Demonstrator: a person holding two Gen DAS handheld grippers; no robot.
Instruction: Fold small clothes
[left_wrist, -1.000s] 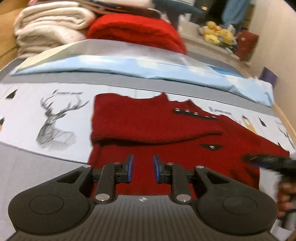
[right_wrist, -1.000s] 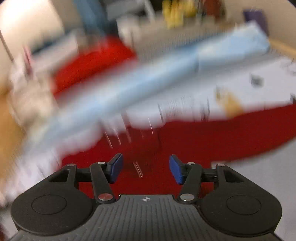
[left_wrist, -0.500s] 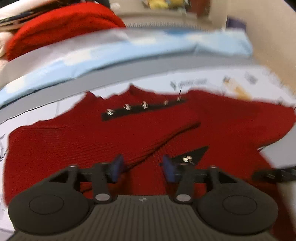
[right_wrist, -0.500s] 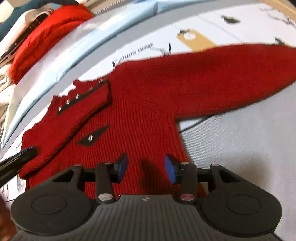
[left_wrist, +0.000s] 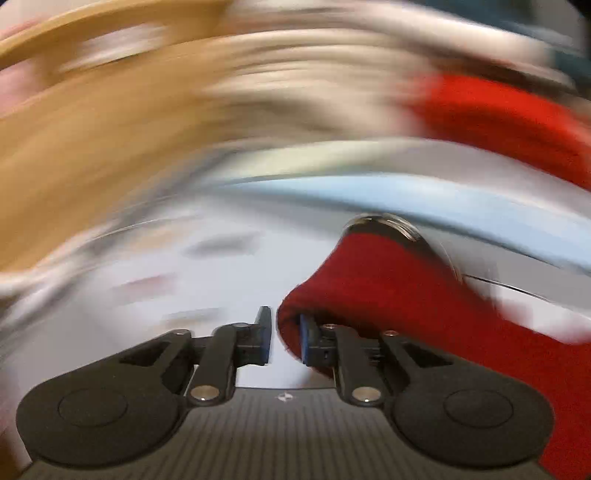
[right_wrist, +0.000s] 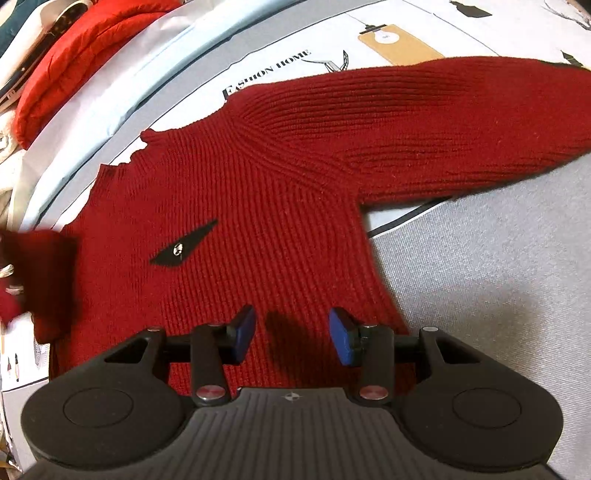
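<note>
A dark red ribbed sweater (right_wrist: 258, 184) lies flat on the printed sheet, one sleeve stretched to the right and a black slit pocket (right_wrist: 184, 247) on its chest. My left gripper (left_wrist: 285, 338) is closing its jaws on a raised fold of the sweater (left_wrist: 388, 295); the cloth hangs away to the right with shiny buttons at its top. That view is badly blurred. In the right wrist view the lifted part shows as a red smear (right_wrist: 40, 280) at the left edge. My right gripper (right_wrist: 293, 336) hovers open just above the sweater's lower body, nothing between its pads.
A brighter red folded garment (right_wrist: 74, 62) and pale towels lie at the back left behind a light blue sheet (right_wrist: 155, 70). Grey bedcover (right_wrist: 498, 277) spreads to the right of the sweater. A blurred wooden board (left_wrist: 92, 129) fills the left wrist view's upper left.
The left gripper has closed on the sweater's buttoned fold and swung it up and to the left, blurring its view. The right gripper has sunk closer to the sweater's body.
</note>
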